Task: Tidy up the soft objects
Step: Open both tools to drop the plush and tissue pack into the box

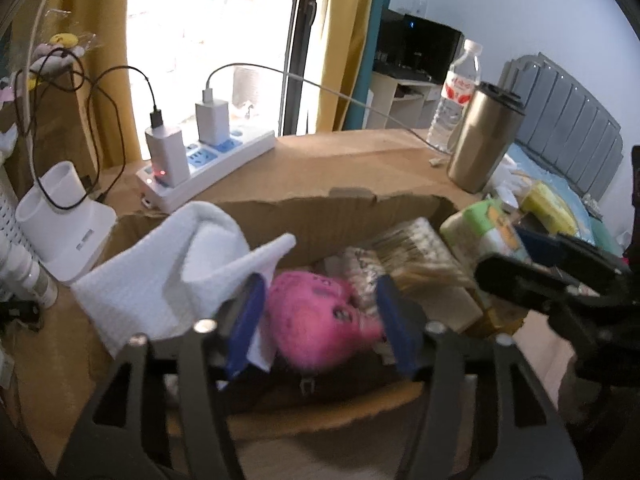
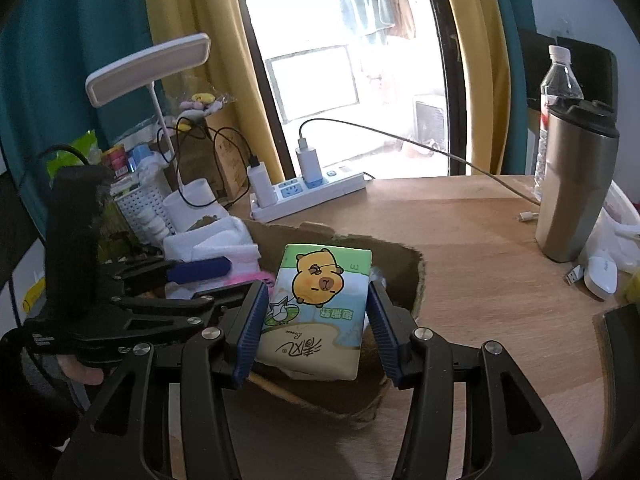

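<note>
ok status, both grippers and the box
Left gripper open over pink plush in box. Right gripper shut on tissue pack above box. White towel draped over box's left rim.

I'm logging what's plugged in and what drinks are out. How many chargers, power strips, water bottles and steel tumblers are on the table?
Chargers: 2
Power strips: 1
Water bottles: 1
Steel tumblers: 1
Total: 5

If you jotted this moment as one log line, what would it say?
left gripper: open over pink plush toy in cardboard box | right gripper: shut on tissue pack above box
</note>
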`<control>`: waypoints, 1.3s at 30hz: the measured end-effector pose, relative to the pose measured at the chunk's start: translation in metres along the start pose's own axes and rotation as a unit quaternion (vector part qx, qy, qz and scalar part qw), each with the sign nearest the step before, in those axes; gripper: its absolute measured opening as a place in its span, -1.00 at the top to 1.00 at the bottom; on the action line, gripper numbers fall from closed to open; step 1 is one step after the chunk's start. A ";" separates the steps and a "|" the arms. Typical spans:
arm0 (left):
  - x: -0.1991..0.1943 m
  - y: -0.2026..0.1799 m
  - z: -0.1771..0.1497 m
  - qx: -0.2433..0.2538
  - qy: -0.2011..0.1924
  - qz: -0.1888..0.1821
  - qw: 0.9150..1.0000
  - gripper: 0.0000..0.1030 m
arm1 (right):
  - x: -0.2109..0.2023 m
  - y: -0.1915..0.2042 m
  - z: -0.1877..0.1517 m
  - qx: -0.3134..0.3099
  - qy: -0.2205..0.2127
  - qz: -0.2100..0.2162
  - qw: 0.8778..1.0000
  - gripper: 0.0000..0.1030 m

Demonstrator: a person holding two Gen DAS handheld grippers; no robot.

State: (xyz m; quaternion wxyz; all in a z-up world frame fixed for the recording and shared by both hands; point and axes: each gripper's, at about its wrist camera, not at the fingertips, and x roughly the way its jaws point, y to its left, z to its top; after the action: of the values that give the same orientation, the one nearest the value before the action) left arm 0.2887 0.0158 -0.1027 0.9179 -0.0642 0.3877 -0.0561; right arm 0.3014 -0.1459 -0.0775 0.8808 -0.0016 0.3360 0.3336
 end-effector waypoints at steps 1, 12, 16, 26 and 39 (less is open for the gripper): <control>-0.003 0.002 -0.001 -0.002 -0.004 -0.001 1.000 -0.31 | 0.000 0.002 0.000 -0.001 0.002 -0.001 1.000 -0.03; -0.038 0.019 -0.009 -0.024 -0.037 -0.006 0.999 -0.33 | 0.012 0.027 -0.005 -0.023 0.028 -0.007 0.999 -0.04; -0.052 0.025 -0.012 -0.026 -0.048 -0.002 0.998 -0.33 | 0.012 0.034 -0.007 -0.026 0.024 -0.011 0.999 -0.09; -0.079 0.026 -0.021 -0.029 -0.065 0.004 0.997 -0.34 | -0.007 0.047 -0.006 -0.034 0.007 -0.018 0.999 -0.21; -0.114 0.014 -0.033 -0.020 -0.089 -0.002 0.996 -0.34 | -0.038 0.063 -0.013 -0.040 -0.015 -0.026 0.999 -0.21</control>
State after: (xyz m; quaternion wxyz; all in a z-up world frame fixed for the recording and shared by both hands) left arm 0.1870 0.0448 -0.0477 0.9472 -0.0878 0.3052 -0.0442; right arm 0.2361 -0.1223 -0.0507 0.8934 -0.0408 0.3085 0.3241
